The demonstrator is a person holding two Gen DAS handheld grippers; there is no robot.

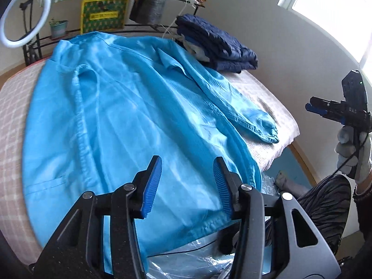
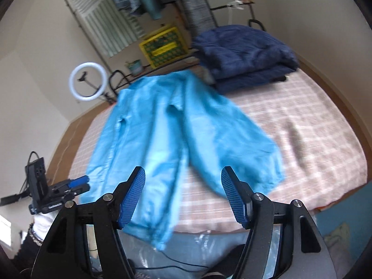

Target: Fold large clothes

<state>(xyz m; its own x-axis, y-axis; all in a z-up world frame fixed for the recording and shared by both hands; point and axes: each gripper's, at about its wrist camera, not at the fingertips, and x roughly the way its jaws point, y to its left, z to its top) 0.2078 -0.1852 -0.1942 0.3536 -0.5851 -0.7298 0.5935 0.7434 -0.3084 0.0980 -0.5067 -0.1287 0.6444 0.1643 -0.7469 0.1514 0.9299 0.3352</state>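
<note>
Showing no legible label: yellow crate

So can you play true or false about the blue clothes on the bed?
1. The light blue garment lies spread on the checked bed cover. True.
2. The left tool is squeezing the garment. False: its jaws are open, nothing between them.
3. Dark blue folded bedding sits at the bed's far end. True.
4. The right tool holds a sleeve. False: it is open and empty.
5. The ring light is square. False: it is round.
</note>
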